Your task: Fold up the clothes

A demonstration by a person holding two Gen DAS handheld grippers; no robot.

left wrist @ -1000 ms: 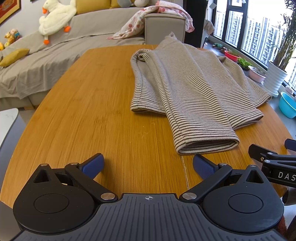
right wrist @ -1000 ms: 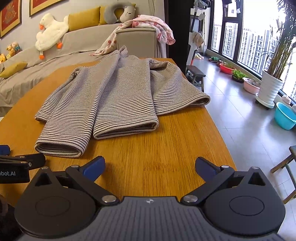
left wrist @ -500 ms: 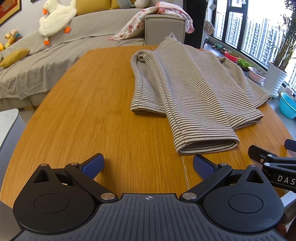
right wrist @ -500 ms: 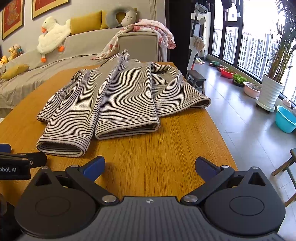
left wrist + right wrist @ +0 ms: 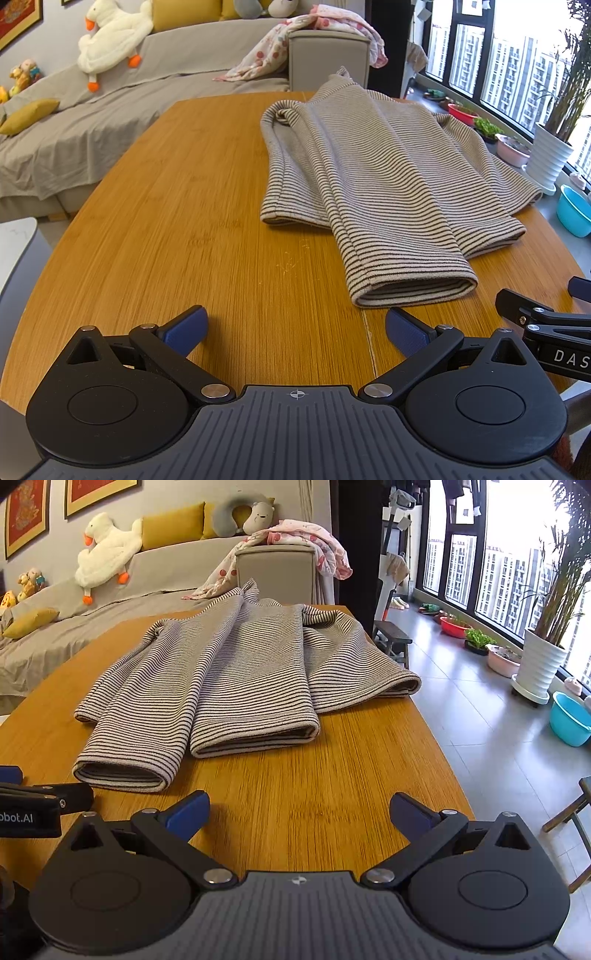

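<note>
**Striped garment lies lengthwise-folded on the table, both grippers held back from it**

A striped garment (image 5: 388,184) lies on the wooden table (image 5: 184,240), its sides turned in so that long panels overlap down the middle. Its near ends form rounded, doubled edges that face the grippers; the far end bunches up toward the grey sofa arm (image 5: 275,572). One panel reaches close to the table's window-side edge.

The left gripper (image 5: 295,326) hovers over bare wood just short of the nearest doubled end, its jaws wide apart and holding nothing. The right gripper (image 5: 300,808) hangs likewise over bare table in front of the garment, jaws spread and empty.

The scene fits two stages: a garment folded lengthwise and waiting for a crosswise fold, or a fold just set down with the grippers drawn clear. The pictures do not settle which.

If a crosswise fold is to follow, it would call for each gripper to close on one near corner through all the layers, since the stacked panels look loose and could slide apart when lifted.
</note>
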